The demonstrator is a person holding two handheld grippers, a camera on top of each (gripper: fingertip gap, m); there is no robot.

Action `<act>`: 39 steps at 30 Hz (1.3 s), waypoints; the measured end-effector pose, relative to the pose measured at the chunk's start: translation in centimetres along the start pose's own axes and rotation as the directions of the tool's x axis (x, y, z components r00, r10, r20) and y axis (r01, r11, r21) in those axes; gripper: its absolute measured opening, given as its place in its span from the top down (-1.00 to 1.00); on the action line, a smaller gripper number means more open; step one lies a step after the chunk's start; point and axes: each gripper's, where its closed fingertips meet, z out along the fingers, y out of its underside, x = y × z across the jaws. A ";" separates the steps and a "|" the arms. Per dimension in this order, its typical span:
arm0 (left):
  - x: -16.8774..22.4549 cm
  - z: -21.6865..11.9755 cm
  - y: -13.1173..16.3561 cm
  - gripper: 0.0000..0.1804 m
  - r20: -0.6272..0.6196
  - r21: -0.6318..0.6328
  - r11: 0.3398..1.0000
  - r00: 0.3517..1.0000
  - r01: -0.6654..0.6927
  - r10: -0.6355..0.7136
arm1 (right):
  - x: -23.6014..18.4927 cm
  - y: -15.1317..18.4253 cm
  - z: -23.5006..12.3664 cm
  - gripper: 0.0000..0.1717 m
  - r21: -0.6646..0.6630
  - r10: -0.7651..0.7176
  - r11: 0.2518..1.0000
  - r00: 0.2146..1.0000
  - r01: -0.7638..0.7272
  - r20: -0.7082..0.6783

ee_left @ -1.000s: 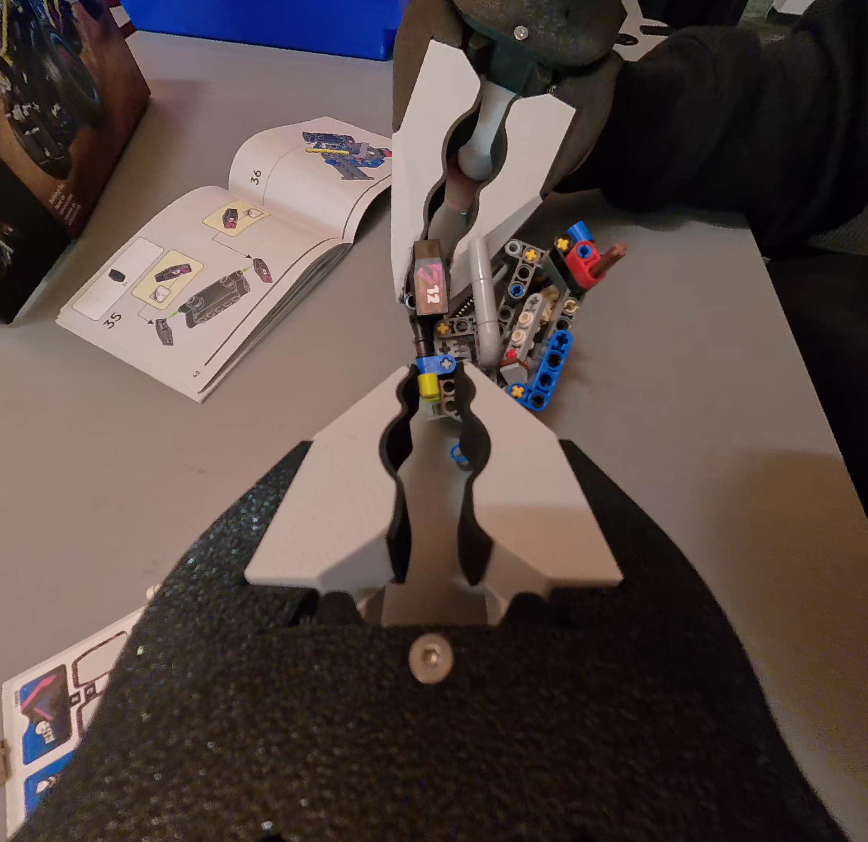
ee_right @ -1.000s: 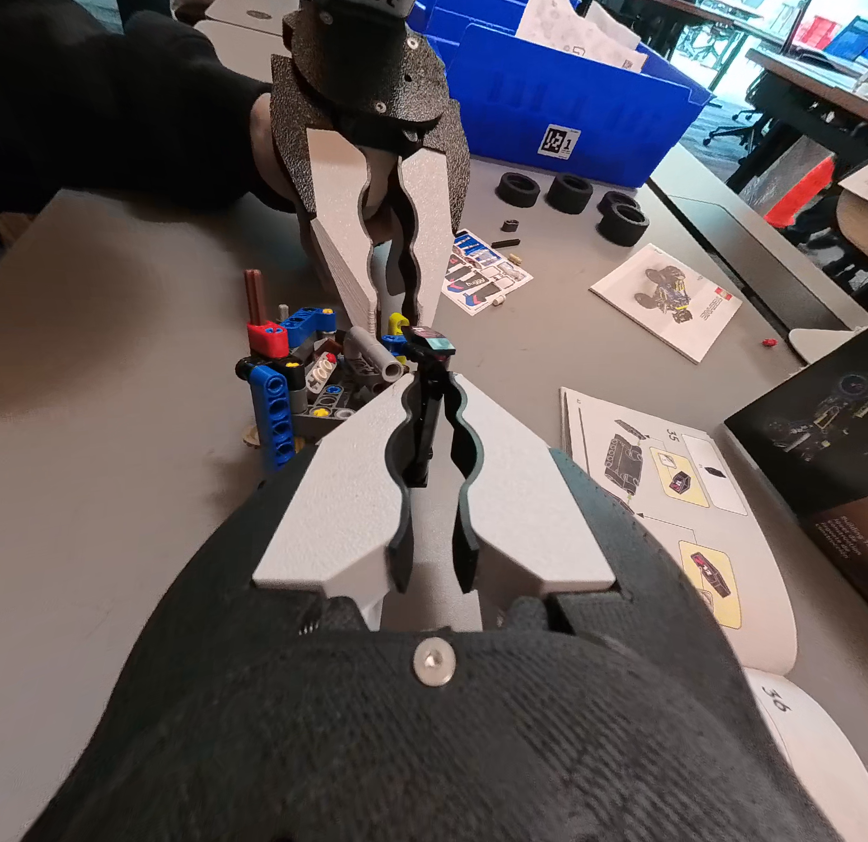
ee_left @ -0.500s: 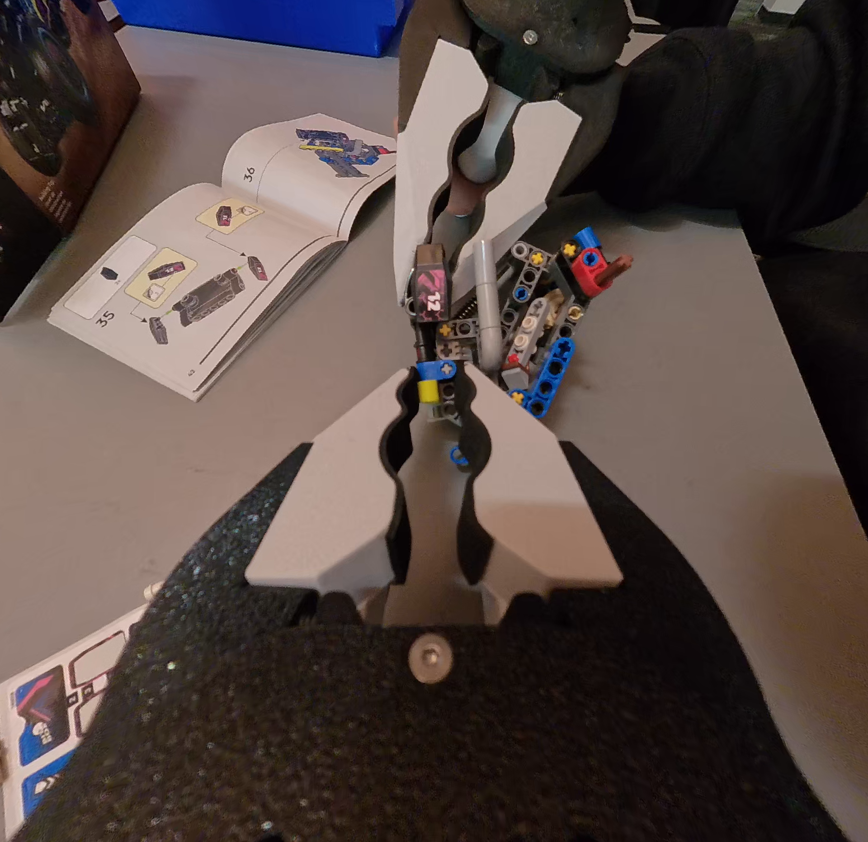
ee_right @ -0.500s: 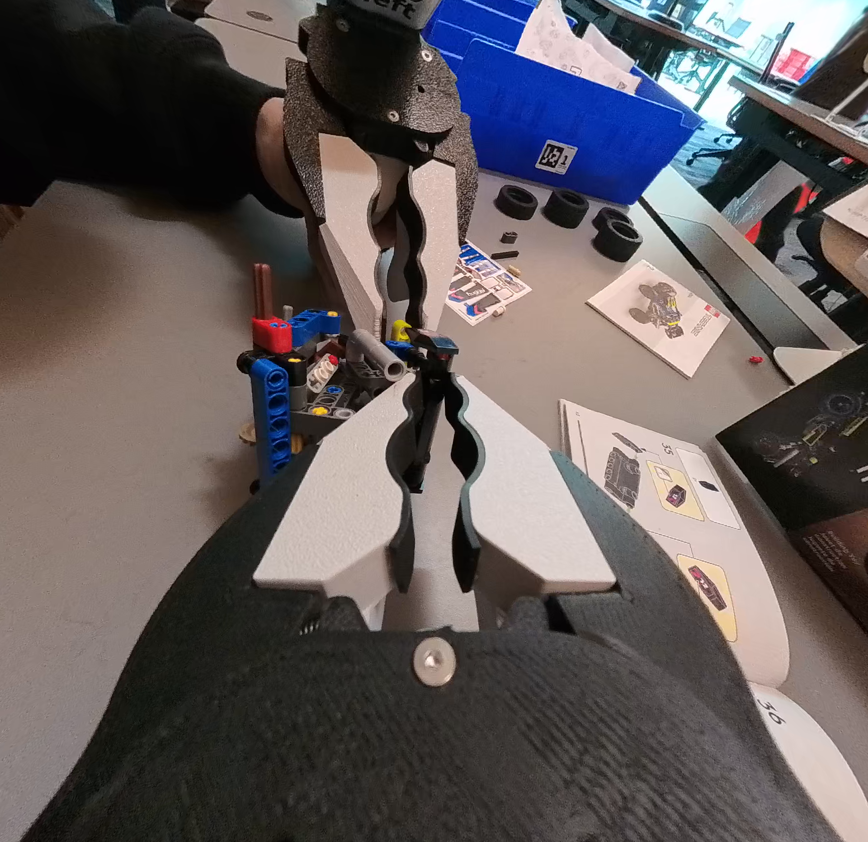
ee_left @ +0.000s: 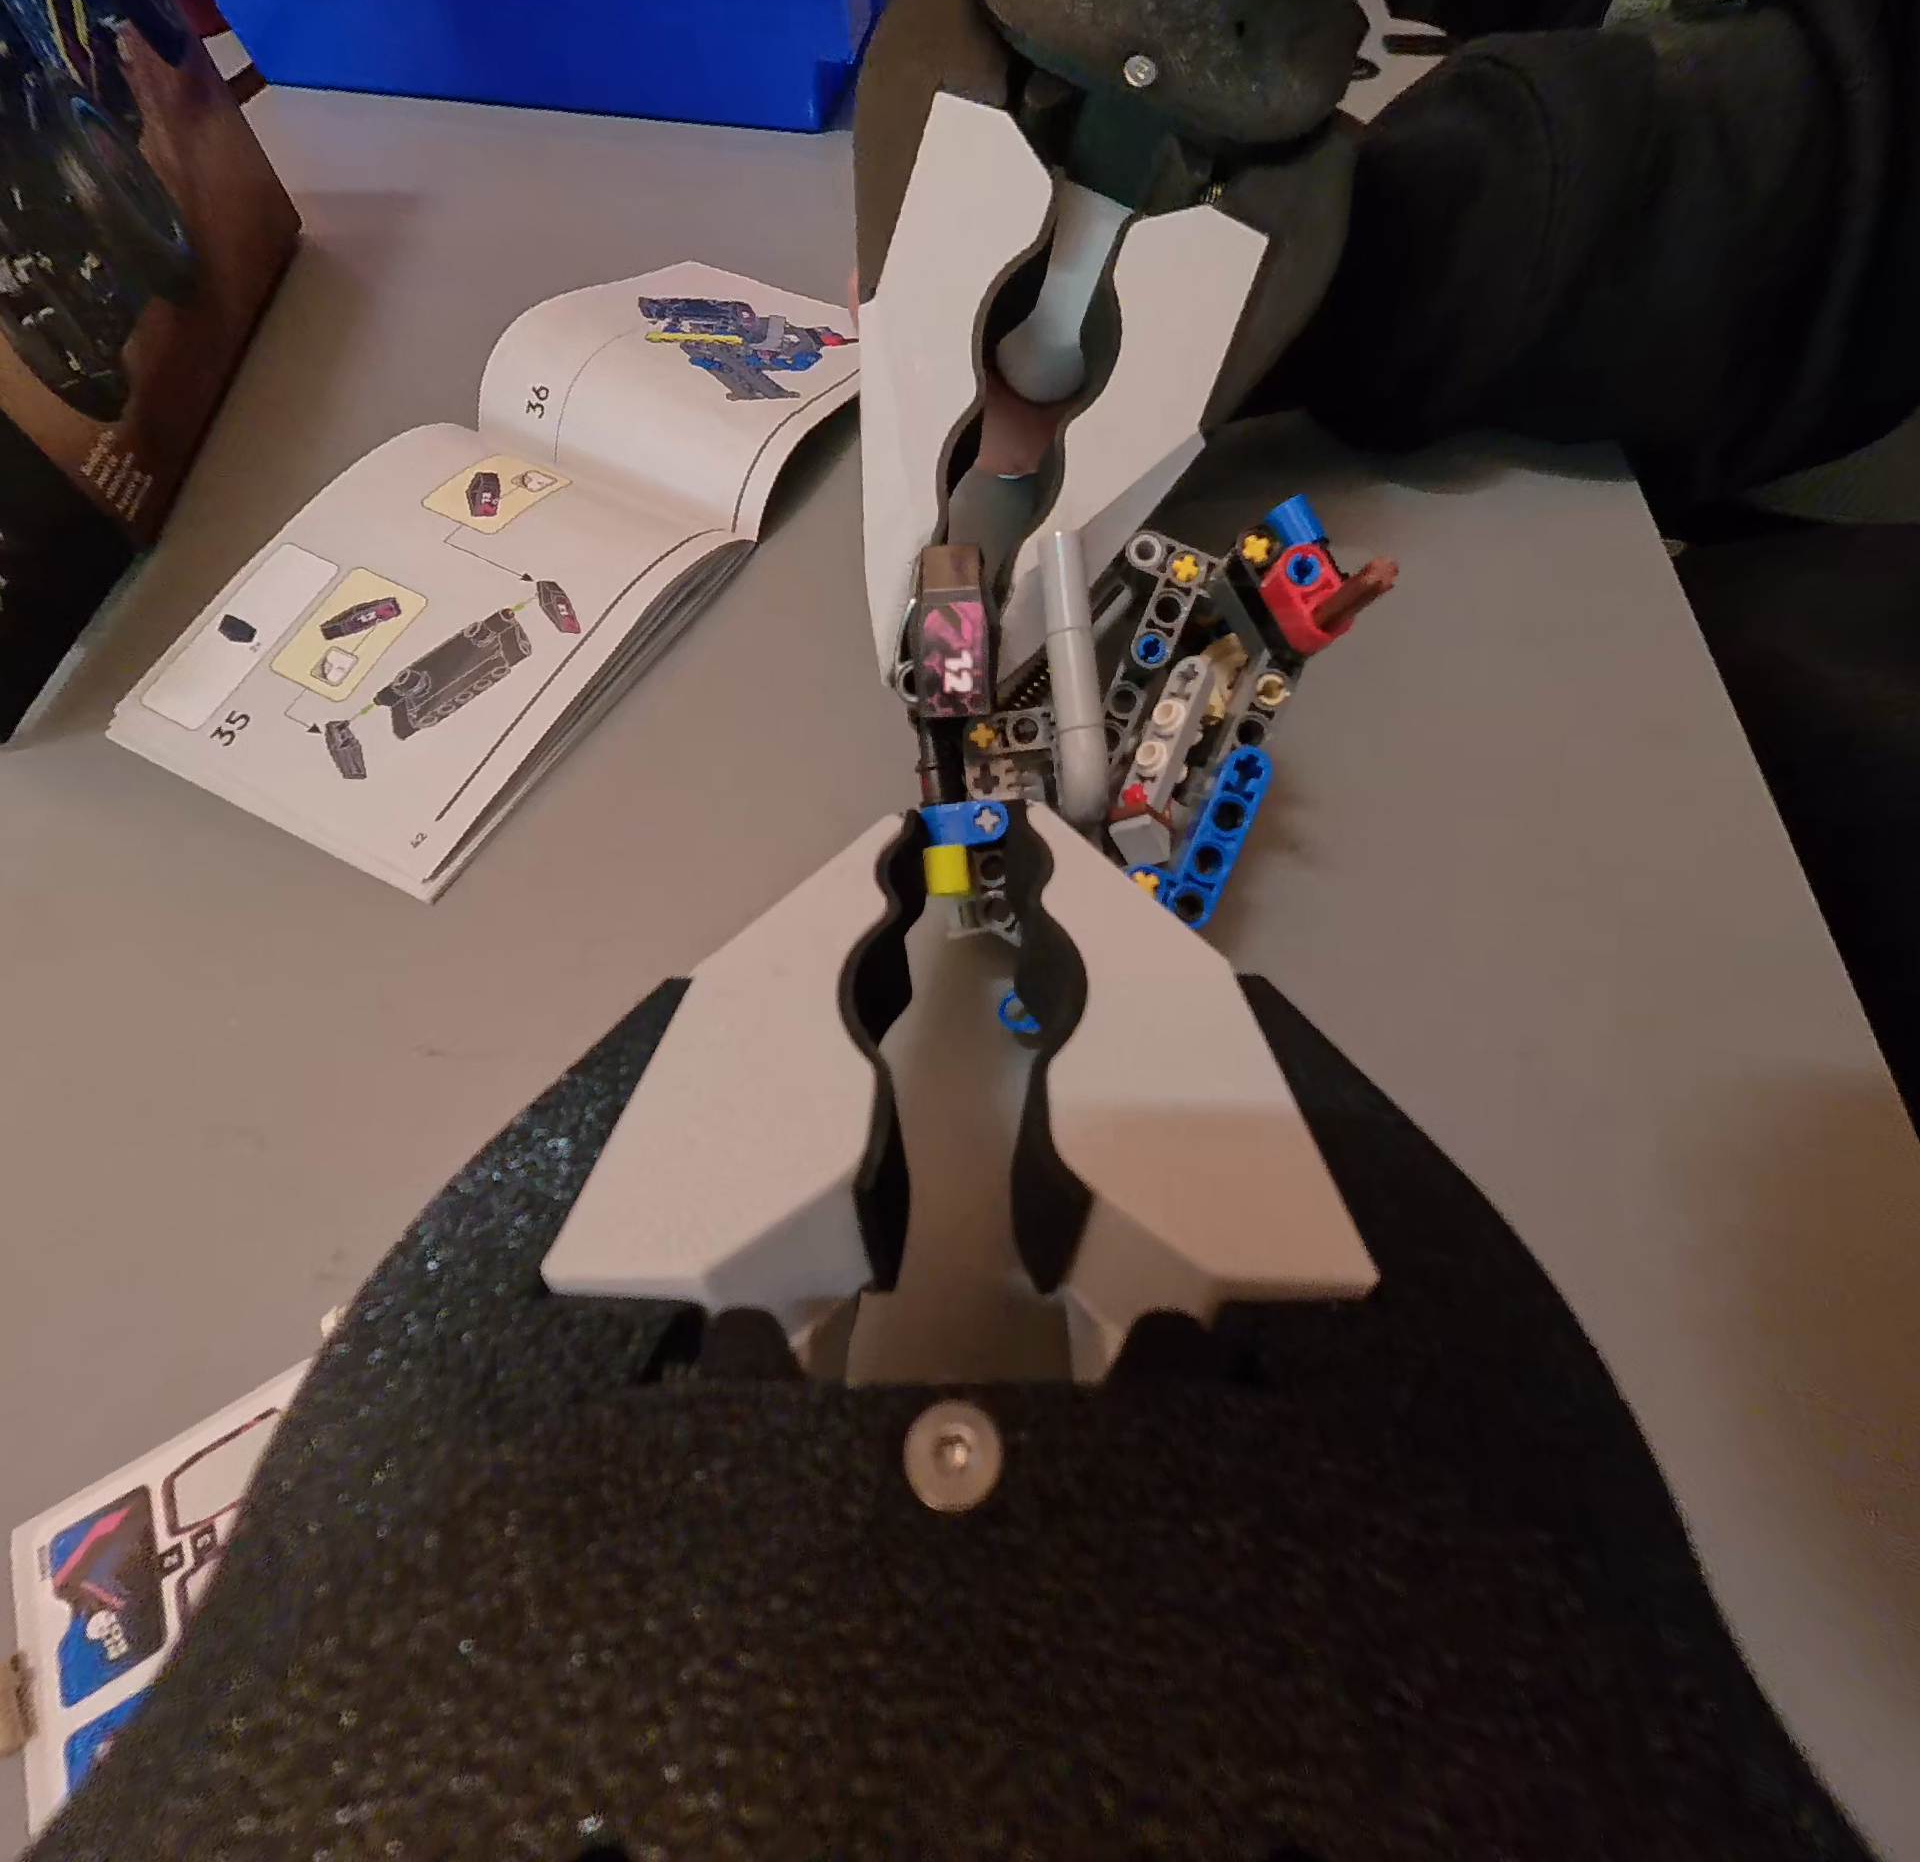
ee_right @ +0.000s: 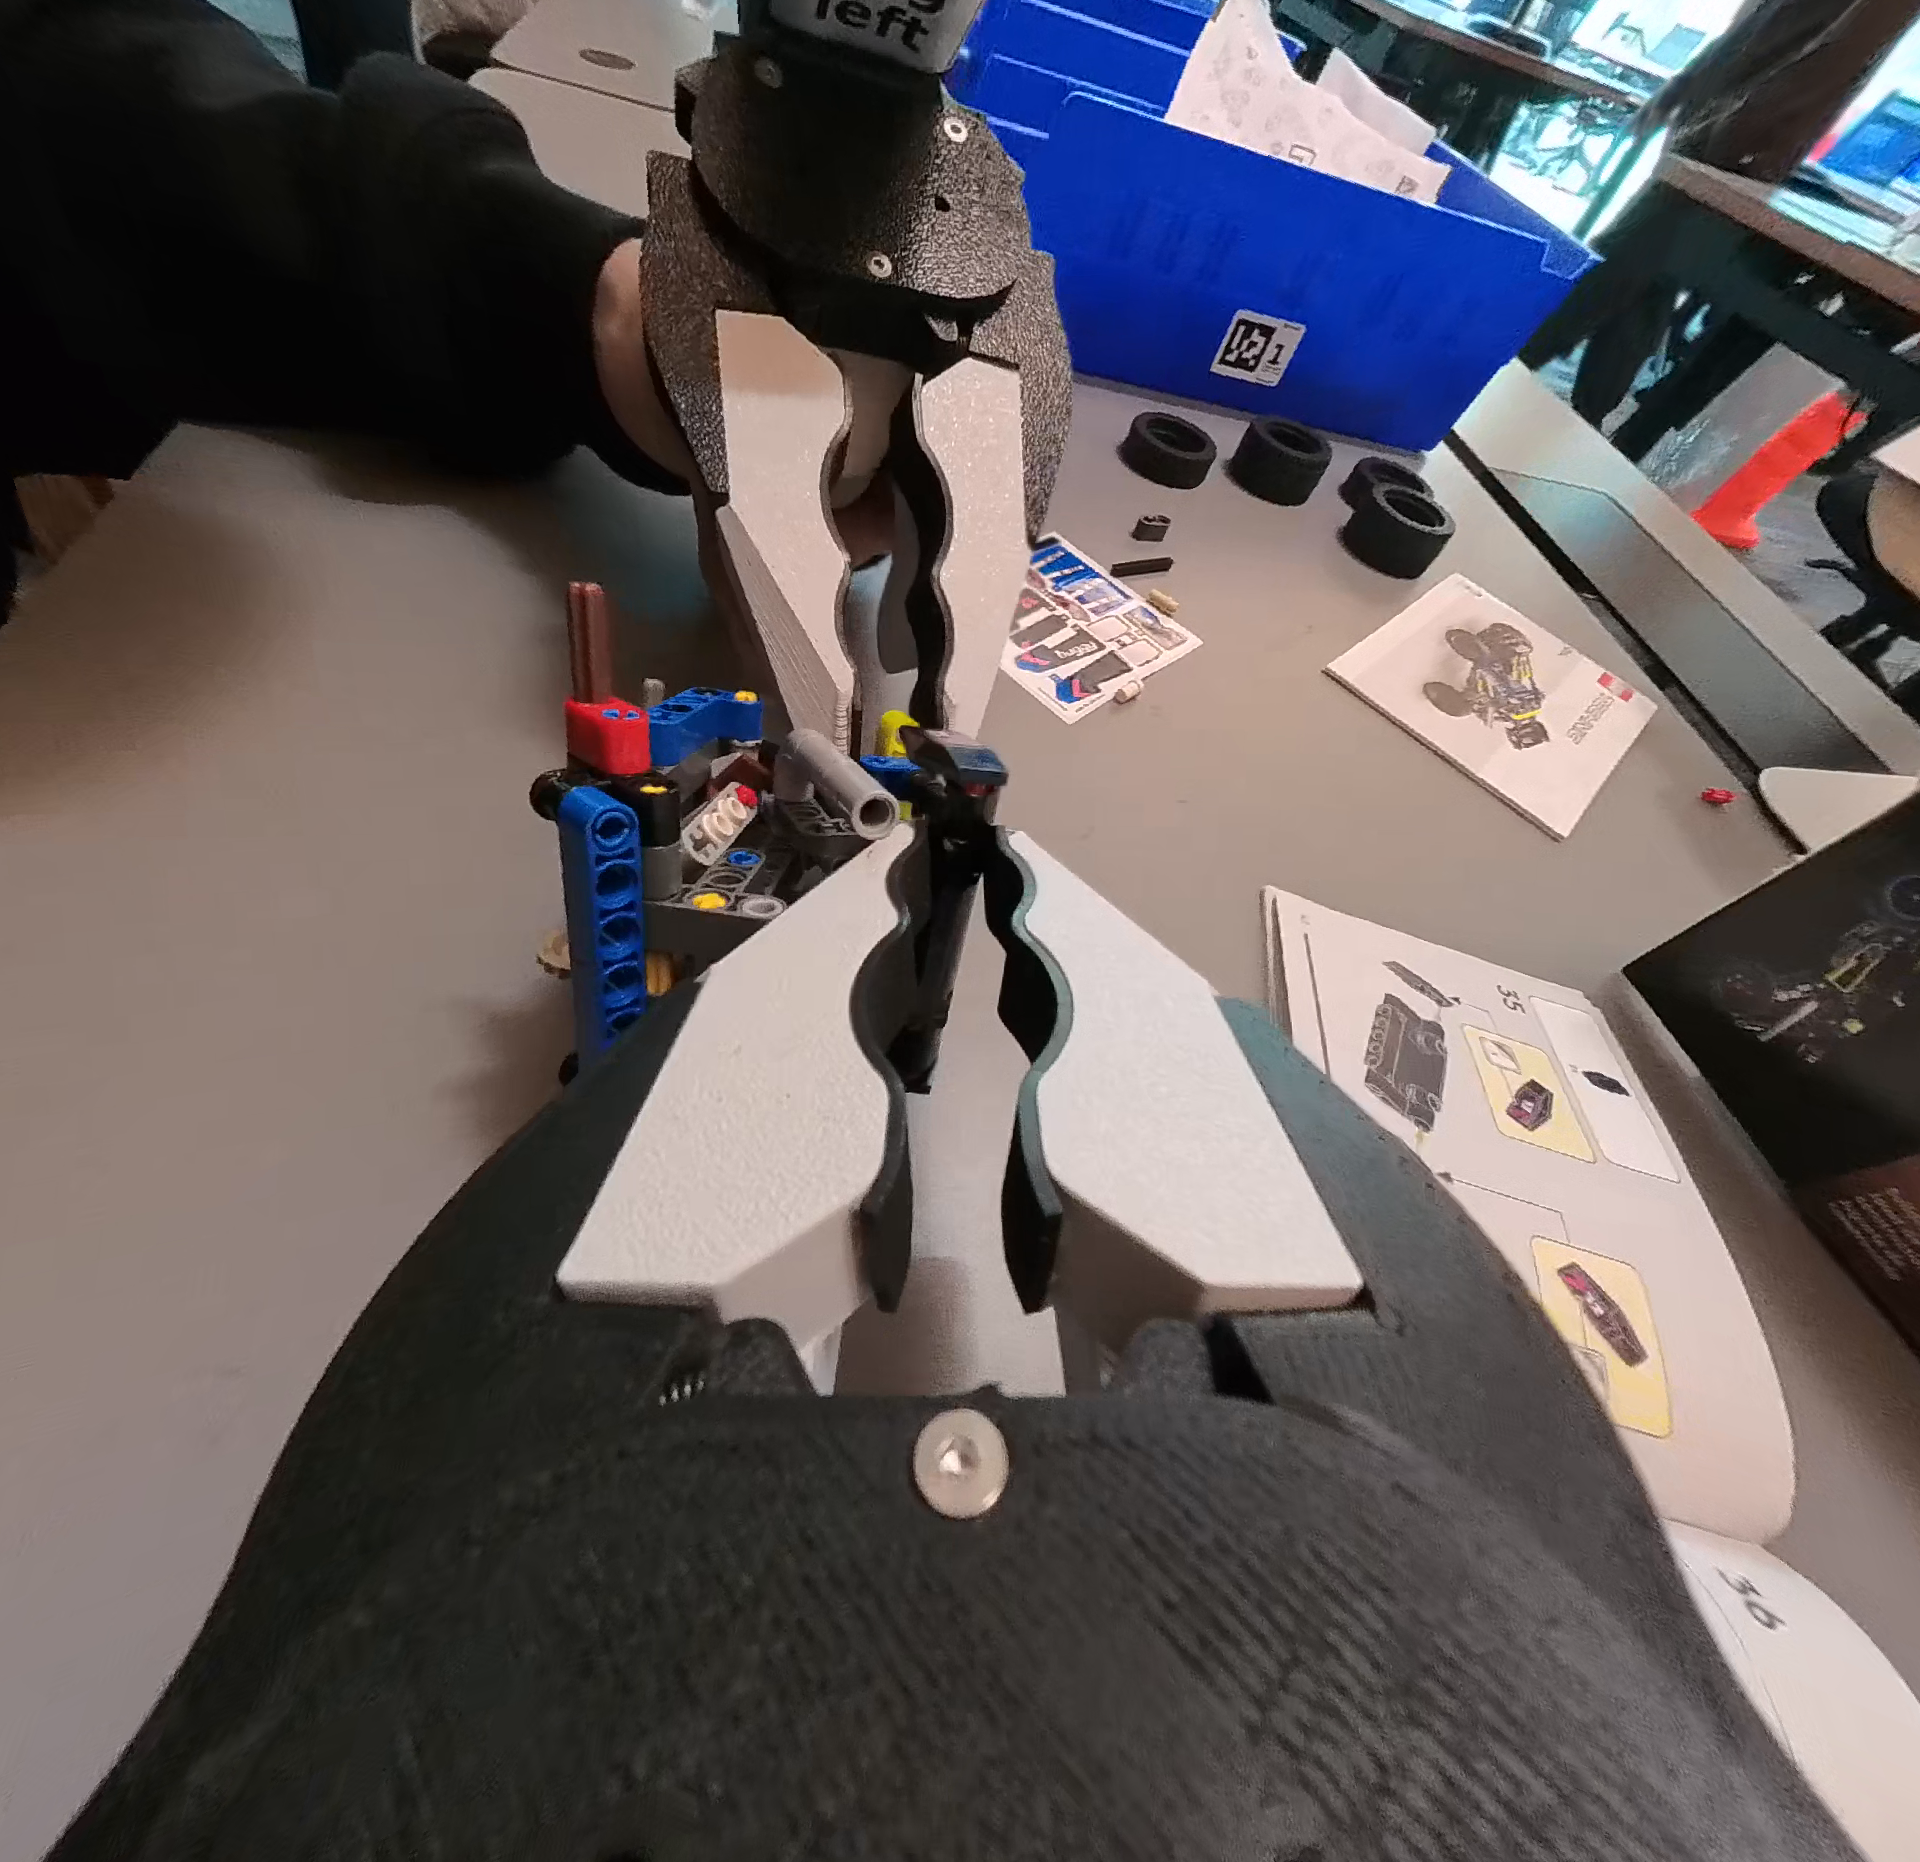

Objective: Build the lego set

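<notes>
Little has changed over the last second: both grippers have held their closure, and the right gripper (ee_right: 951, 856) has eased its load only slightly along the side of the brick model (ee_left: 1174, 690), with the right wrist camera tipping a touch. That model, a cluster of grey, blue and red beams with a grey tube across its top, stands on the grey worktop (ee_left: 520, 981) towards its right edge. The left gripper (ee_left: 961, 856) is narrowed onto the model's near end, its pads closed on the small blue connector and the yellow and grey pieces just under it. The right gripper comes in from the opposite side, fingers nearly together and clamped on a slim black piece (ee_right: 940, 939) that carries a dark tile with a pink sticker (ee_left: 954, 654) at its outer end. The long axis of the black piece runs along the right gripper's fingers, pointing towards the left gripper. Its tile end sits just beside the grey tube, on the side of the model facing the open instruction booklet (ee_left: 436, 607). Its tip seems to reach the blue connector, though whether they touch cannot be told from either view. So the right gripper bears the loose part while the left one steadies the model. Towards the far edge stand a blue bin (ee_right: 1247, 243), black tyres (ee_right: 1278, 458), a sticker sheet (ee_right: 1101, 628) and a closed booklet (ee_right: 1486, 700).
</notes>
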 end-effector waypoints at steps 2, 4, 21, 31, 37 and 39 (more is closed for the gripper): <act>0.0 0.0 0.0 0.87 -0.002 -0.001 1.000 1.000 0.003 -0.003 | 0.0 0.0 0.1 0.91 -0.003 0.024 1.000 1.000 -0.024 0.019; 0.0 0.0 0.0 0.87 -0.010 -0.001 1.000 1.000 0.008 -0.008 | -0.1 0.0 0.1 0.91 -0.021 0.032 0.999 0.999 -0.031 0.033; 0.5 -0.1 0.3 0.87 -0.035 -0.012 1.000 0.999 -0.020 0.020 | -0.5 -0.2 0.6 0.91 -0.131 -0.038 0.990 0.998 0.043 0.041; 1.1 -0.9 0.4 0.77 -0.081 0.013 1.000 0.996 0.028 -0.027 | -0.5 -0.8 -0.4 0.92 0.042 -0.013 0.999 0.999 0.014 -0.036; 1.5 -0.7 0.2 0.85 -0.077 0.015 1.000 0.997 -0.008 0.009 | -1.0 -1.1 -0.2 0.92 0.057 -0.074 0.995 0.996 0.077 -0.048; 1.6 -0.6 0.1 0.85 -0.055 0.019 0.999 0.997 -0.047 0.048 | -1.2 -1.2 -0.5 0.91 0.070 -0.076 0.994 0.996 0.078 -0.036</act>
